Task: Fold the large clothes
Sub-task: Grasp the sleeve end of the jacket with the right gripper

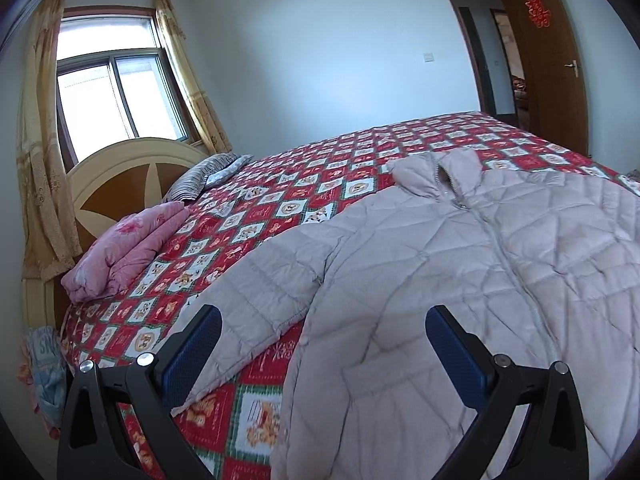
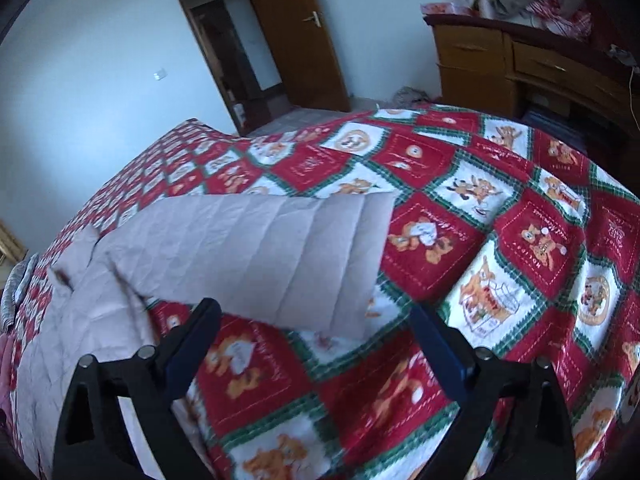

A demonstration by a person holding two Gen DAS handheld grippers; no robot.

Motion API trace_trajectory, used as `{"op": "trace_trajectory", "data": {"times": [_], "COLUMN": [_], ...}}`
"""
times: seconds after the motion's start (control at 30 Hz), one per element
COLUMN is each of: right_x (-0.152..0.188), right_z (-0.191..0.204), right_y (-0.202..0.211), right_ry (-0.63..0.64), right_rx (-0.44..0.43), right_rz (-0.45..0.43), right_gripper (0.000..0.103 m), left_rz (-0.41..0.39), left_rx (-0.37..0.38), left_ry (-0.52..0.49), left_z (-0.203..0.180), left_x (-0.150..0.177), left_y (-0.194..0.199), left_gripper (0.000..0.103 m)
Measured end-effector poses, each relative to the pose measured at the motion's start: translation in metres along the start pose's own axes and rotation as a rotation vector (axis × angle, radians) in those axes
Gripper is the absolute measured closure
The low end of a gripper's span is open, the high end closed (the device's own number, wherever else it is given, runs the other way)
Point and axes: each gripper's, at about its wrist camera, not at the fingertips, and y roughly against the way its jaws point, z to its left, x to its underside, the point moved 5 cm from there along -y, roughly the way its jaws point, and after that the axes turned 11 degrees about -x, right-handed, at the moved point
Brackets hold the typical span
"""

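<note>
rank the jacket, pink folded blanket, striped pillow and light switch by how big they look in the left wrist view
1. jacket, though nearness to the camera inflates it
2. pink folded blanket
3. striped pillow
4. light switch

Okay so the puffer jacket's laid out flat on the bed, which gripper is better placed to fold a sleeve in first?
Probably the right gripper: it is open with the jacket's sleeve just ahead of its fingers. The left gripper, also open, faces the jacket's body.
</note>
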Motion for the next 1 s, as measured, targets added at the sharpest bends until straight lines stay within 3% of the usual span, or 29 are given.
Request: {"op": "trace_trajectory", "data": {"times": [0.2,0.3,0.37,0.4,0.43,0.67,0.83,1.0], "right_x": [-0.018,-0.014,-0.013,-0.012,-0.013,-0.049,-0.080,-0.087], "right_z": [-0.022,-0.024,-0.020,-0.018,-0.016,0.023,0.114,0.216], "right_y": [-0.042,-0.055,-0.055,-0.056,-0.059,-0.028,0.006,0.024], "right_ry": [-0.065,-0.062,-0.019,-0.002,0.008,0.171,0.383,0.568], "right_rx": [0.034,0.019,0.016,-0.003,-0.021,-0.006,-0.051,-0.127], "right_rz": [0.079,0.133,0.130,0.140,0.147,0.063,-0.049,-0.142], "right_gripper": [0.023,0.056,0.067,0.082,0.089,0.094,0.095,0.095], "left_rz": [0.081,0.114,0.126,0.134,0.148,0.194,0.179,0.140], "left_rx": [-0.040,-0.058,-0.079,-0.082,-0.081,-0.081,-0.077,-0.088], "left_ry": [-0.025,-0.043,-0.052,-0.053,-0.052,-0.032,-0.024,-0.033], "left_z": [-0.021,-0.030,-0.033,-0.034,-0.035,-0.036,-0.034,-0.026], "left_x": [-0.002,-0.002,-0.003,-0.003,-0.003,-0.009,-0.020,-0.034], "left_y": [-0.060,-0.083,-0.098,-0.105,-0.113,-0.140,-0.144,-0.148], "left_gripper": [0.001,0.001,0.001,0.001,0.001,0.001,0.001,0.001]}}
